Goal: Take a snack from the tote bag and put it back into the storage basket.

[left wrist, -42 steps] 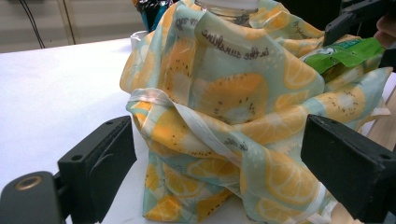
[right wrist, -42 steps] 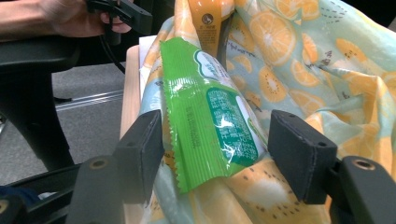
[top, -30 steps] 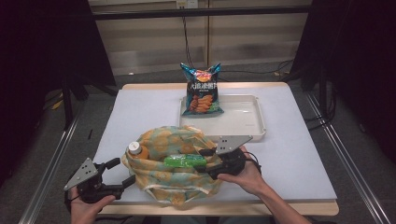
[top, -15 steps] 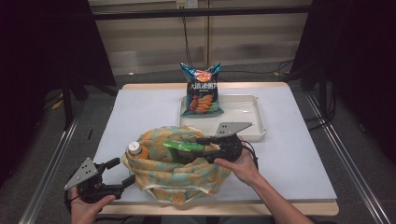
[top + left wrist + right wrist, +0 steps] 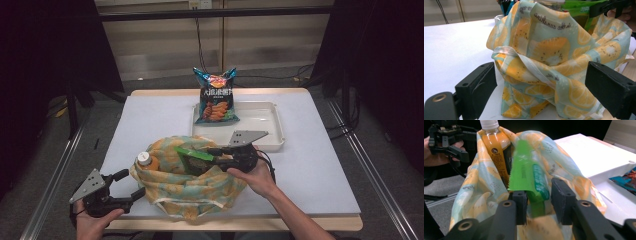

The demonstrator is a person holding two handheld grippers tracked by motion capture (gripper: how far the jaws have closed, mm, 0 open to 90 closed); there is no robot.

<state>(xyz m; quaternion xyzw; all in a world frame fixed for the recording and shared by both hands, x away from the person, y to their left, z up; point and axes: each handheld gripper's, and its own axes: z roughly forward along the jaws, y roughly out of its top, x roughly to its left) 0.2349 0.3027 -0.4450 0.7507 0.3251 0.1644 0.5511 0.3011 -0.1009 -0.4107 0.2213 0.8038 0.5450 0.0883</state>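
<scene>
The green snack packet (image 5: pixel 194 158) lay at the mouth of the fruit-print cloth bag (image 5: pixel 200 187) near the table's (image 5: pixel 320 165) front edge, beside the orange drink bottle (image 5: pixel 146 161). To lift it out cleanly, the grip should sit squarely on the packet's end and draw along the bag's opening, clear of the fabric. The right gripper's (image 5: pixel 537 202) jaws had just been closing, with the packet between them; firm pad contact could not be confirmed. The left gripper (image 5: pixel 127 186) stood spread at the bag's near corner, holding nothing.
</scene>
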